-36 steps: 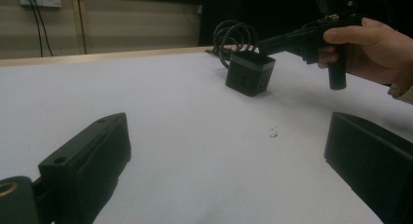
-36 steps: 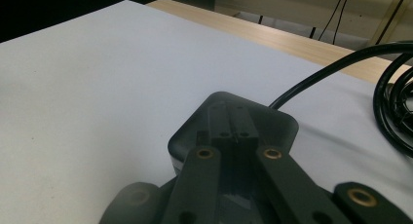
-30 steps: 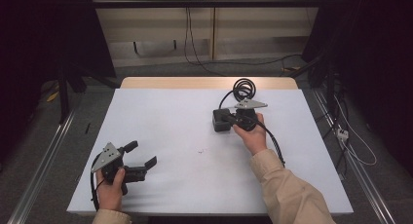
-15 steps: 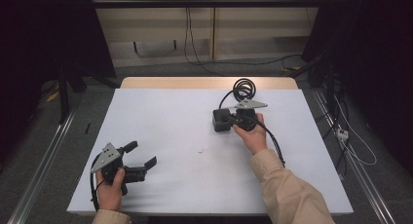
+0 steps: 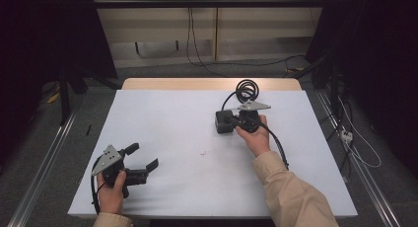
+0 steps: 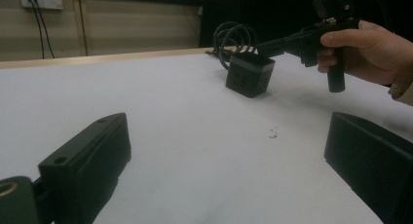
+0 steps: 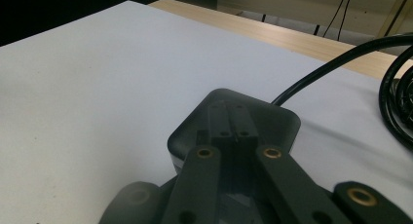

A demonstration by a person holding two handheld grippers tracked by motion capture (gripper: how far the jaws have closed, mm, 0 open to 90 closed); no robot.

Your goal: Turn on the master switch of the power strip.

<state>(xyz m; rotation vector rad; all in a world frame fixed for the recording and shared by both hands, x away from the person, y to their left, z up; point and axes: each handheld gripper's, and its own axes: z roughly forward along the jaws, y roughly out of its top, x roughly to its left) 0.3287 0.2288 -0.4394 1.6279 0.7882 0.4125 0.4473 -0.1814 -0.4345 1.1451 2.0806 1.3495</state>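
Toward table's [image 5: 162,113] far right: power cube [image 5: 224,122], rigid, prob light, cord [image 5: 245,90] drags; grip sidewalls; right gripper [image 5: 236,121] jaws together above it, left gripper [image 5: 143,157] jaws apart, empty

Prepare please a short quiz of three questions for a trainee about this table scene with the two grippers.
1. True or false: the left gripper has its jaws wide apart, with nothing between them.
2. Which item lies at the right gripper?
A. a white cup
B. a black cube-shaped power block
C. a red pen
3. Fill in: the block's coiled black cable lies toward the ____ edge of the white table.

Key: 1 true; 2 B; 3 far. In the right gripper view the jaws lie together over the top of the block.
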